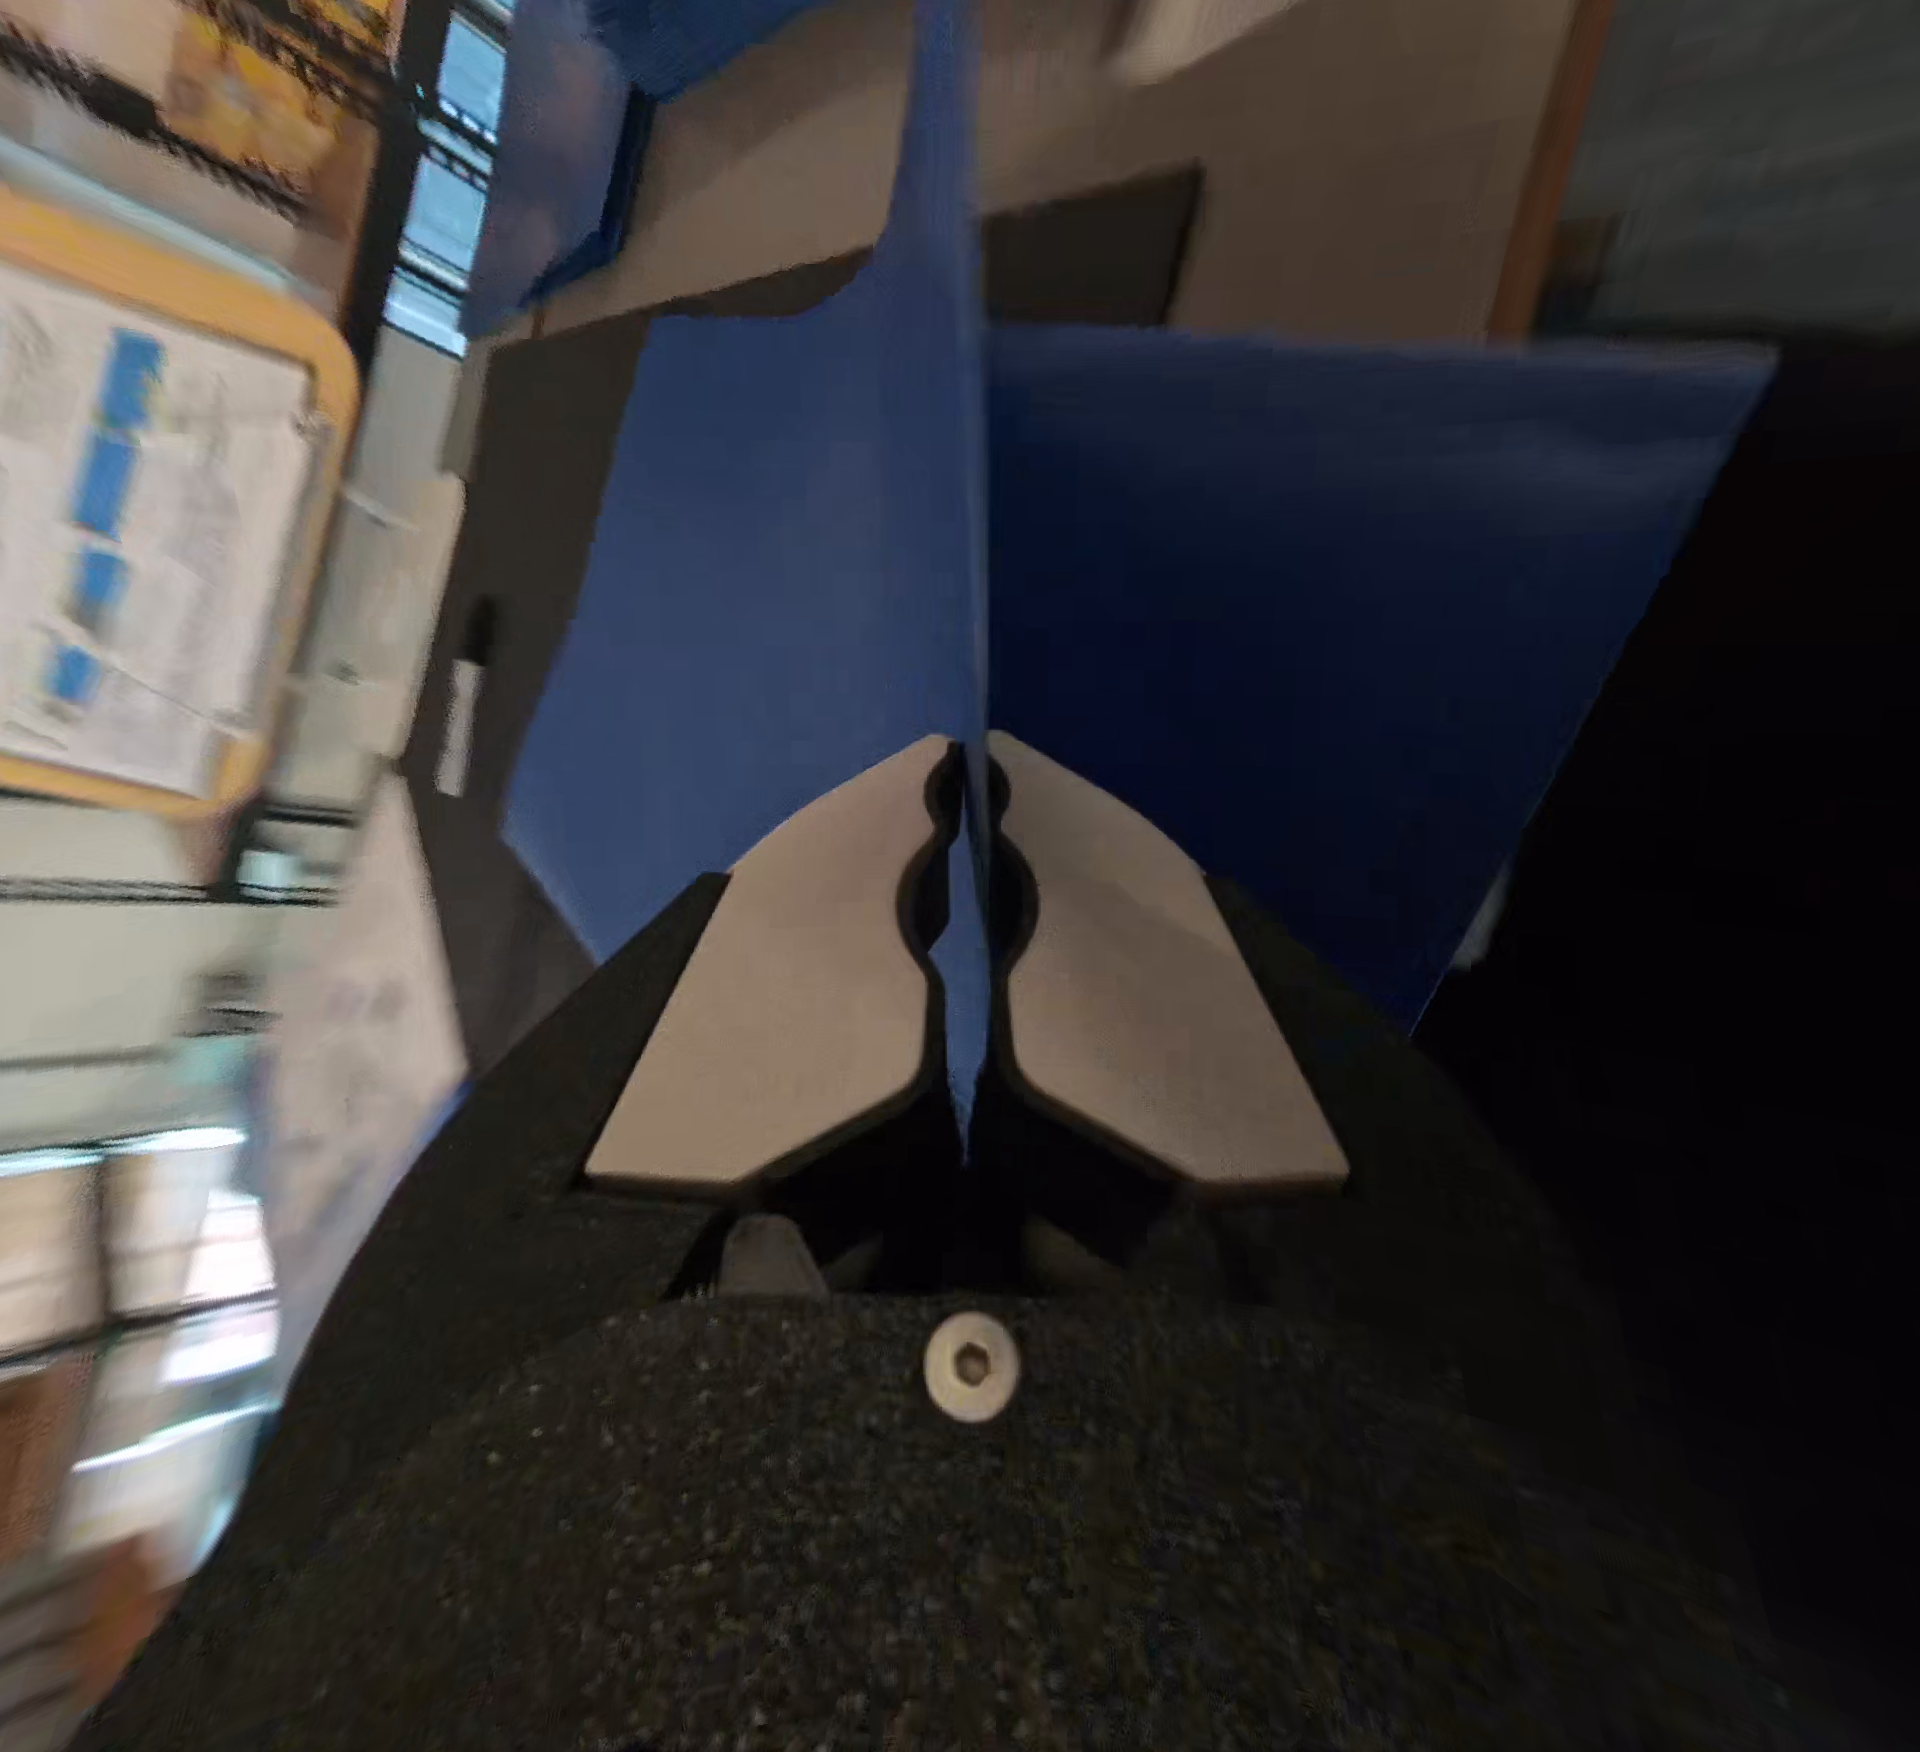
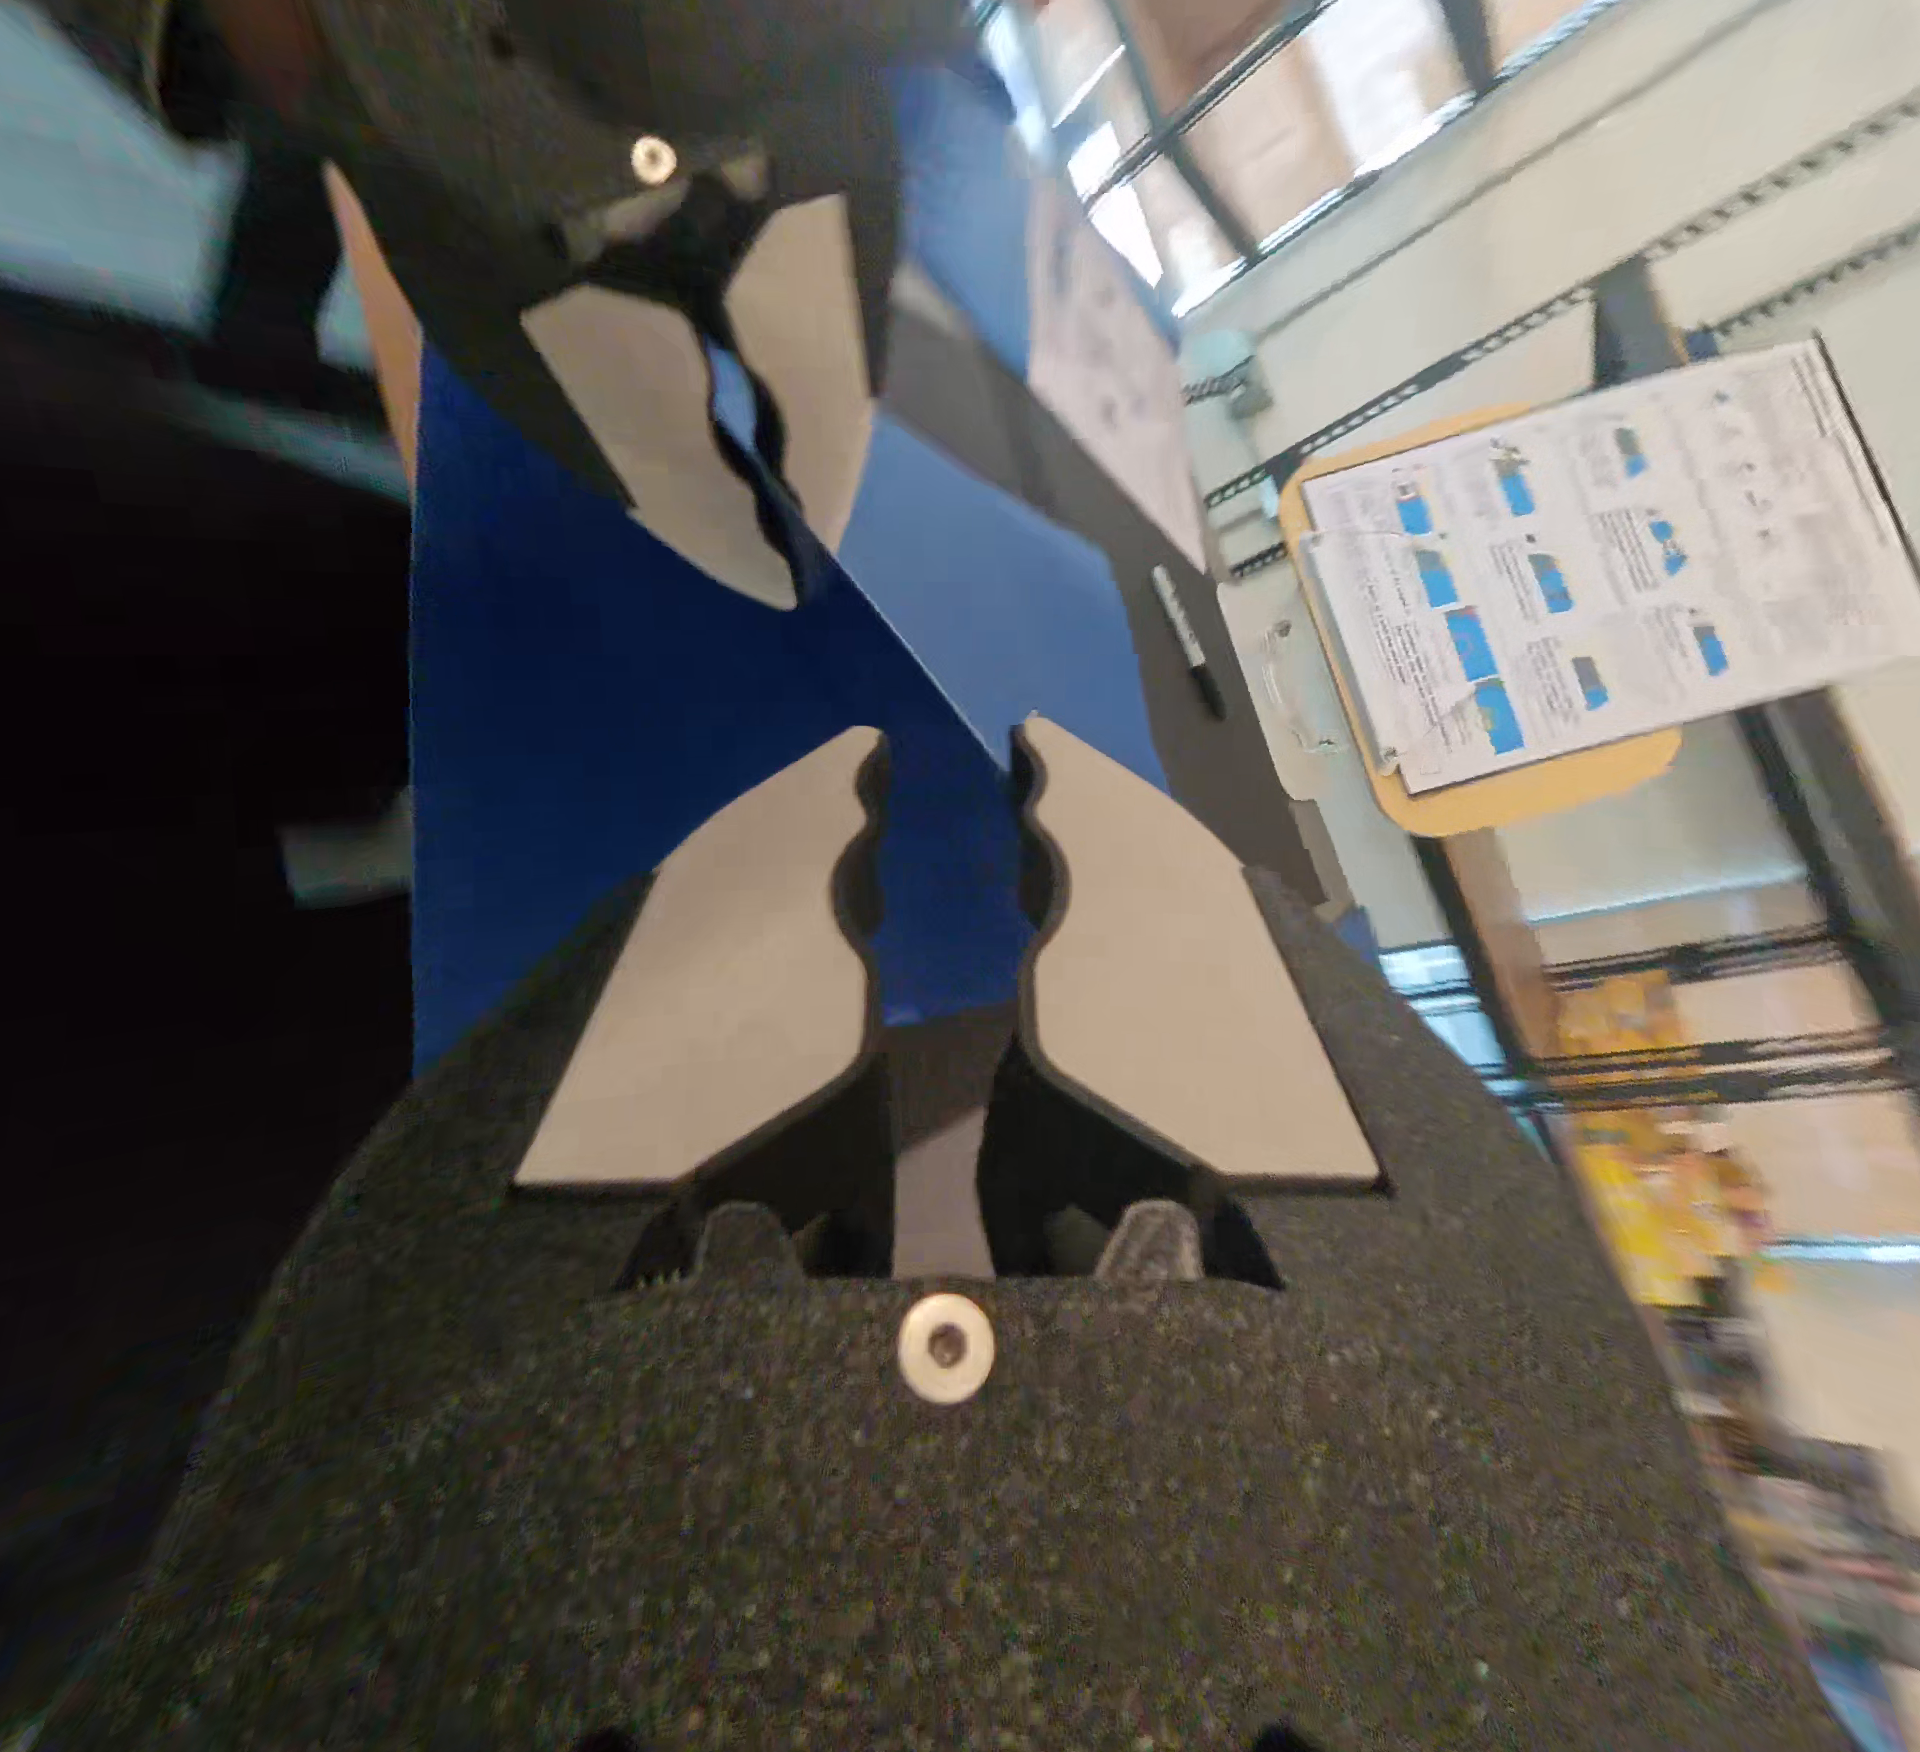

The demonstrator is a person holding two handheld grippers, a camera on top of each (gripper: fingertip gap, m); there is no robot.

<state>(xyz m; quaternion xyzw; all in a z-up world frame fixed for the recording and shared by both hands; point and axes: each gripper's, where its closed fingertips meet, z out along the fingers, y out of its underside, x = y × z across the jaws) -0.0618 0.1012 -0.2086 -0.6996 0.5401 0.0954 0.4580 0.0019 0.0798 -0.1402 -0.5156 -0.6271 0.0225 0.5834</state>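
Blue sheet material (image 1: 790,559), thin and folded, fills the middle of the left wrist view. The left gripper (image 1: 966,746) has its jaws pressed together on a raised fold of this sheet, which stands edge-on between the grey fingers (image 1: 800,975) and runs away from the camera. To its left, blurred, are a clipboard (image 1: 156,518) with a printed page and a black marker pen (image 1: 468,694) lying on a dark tabletop (image 1: 540,871). A cardboard box (image 1: 1299,144) sits beyond the sheet.

In the right wrist view the left gripper (image 2: 769,549) appears at upper left, its jaws clamped on a corner of the blue sheet (image 2: 582,715), which slopes down toward the camera. The right gripper (image 2: 951,746) is in the foreground, jaws narrowly parted with the sheet's surface showing in the gap; whether they touch the sheet cannot be told. Farther right lie the marker pen (image 2: 1190,642), then the clipboard (image 2: 1455,767) carrying an illustrated page, with wire shelving (image 2: 1662,1027) behind it.
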